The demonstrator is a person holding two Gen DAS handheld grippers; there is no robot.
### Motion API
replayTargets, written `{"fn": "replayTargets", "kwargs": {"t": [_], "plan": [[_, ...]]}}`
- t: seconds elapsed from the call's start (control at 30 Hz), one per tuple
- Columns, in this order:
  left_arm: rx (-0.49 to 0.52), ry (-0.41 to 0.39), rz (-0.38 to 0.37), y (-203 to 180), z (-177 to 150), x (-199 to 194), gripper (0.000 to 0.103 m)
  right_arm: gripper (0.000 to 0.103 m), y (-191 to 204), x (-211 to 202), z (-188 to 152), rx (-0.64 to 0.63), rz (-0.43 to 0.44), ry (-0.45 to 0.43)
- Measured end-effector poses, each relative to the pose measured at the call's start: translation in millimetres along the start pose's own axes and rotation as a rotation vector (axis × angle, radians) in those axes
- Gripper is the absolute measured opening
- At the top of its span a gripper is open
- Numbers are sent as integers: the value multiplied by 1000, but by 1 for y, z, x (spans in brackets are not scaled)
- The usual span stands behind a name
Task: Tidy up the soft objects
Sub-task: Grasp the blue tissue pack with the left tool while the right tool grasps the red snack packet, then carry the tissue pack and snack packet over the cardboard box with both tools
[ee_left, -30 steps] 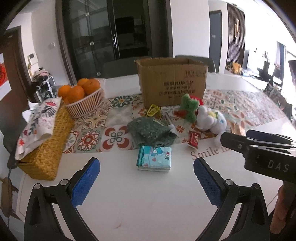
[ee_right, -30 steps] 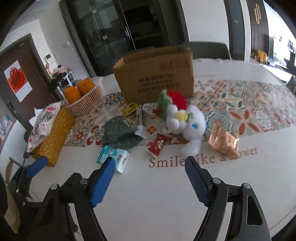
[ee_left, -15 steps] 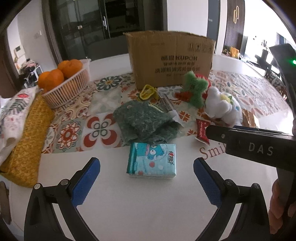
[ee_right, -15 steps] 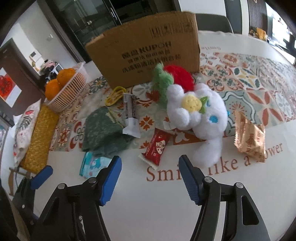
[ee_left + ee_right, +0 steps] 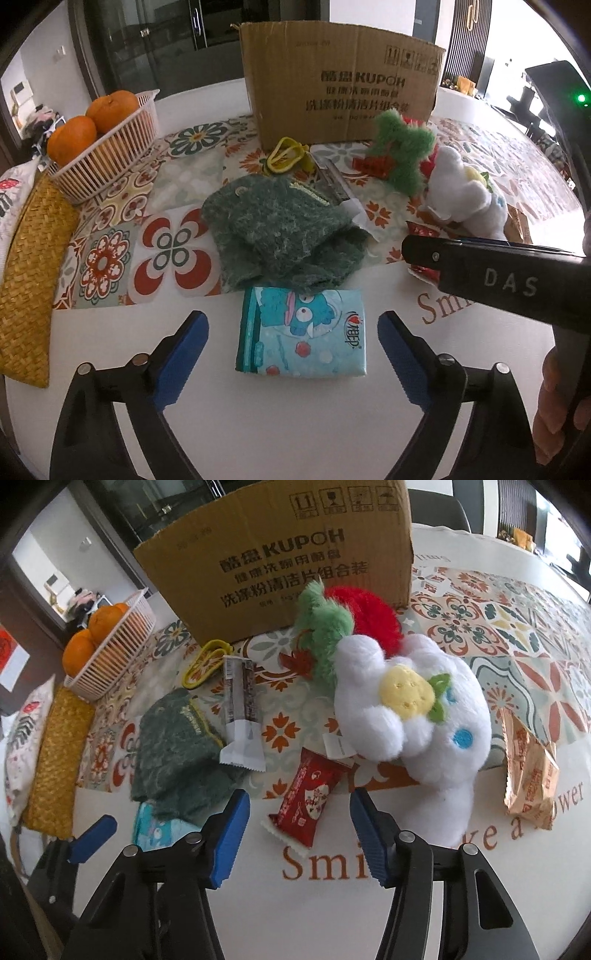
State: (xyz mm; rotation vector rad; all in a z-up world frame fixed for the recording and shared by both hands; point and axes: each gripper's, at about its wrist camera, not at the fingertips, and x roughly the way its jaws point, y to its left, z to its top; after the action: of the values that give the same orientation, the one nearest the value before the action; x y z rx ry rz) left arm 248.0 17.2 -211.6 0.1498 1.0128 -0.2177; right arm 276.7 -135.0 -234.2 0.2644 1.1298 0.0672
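Both hand-held grippers point(image 5: 291, 354) point(image 5: 299, 834) closer to clutter now

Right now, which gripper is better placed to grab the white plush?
Right. The white plush lies just ahead of the open right gripper, slightly to its right. The left gripper, also open, faces the tissue pack; the plush sits far off to its right.

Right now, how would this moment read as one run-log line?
left gripper: open, tissue pack between fingers | right gripper: open, facing red snack packet | white plush: untouched | cardboard box: behind
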Motion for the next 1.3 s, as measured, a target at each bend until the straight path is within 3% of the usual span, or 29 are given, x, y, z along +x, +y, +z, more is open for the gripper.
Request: {"fn": "replayTargets", "kwargs": {"t": [0.17,0.23,0.5,0.9,1.3], "plan": [[-22,22,-34,5,1,7,80,50,3,10,3,-12,-18,19],[-31,28,-55,6,0,9,71,46,5,13,3,-20,-30,25],[-32,31,-71,6,-1,11,71,26,11,14,-1,-63,-72,14],[-71,35,-101,15,-4,-6,71,25,14,-4,-10,-56,-50,32],[-39,-79,-112,23,20,-51,71,25,24,-54,-7,-30,-37,-52]]}}
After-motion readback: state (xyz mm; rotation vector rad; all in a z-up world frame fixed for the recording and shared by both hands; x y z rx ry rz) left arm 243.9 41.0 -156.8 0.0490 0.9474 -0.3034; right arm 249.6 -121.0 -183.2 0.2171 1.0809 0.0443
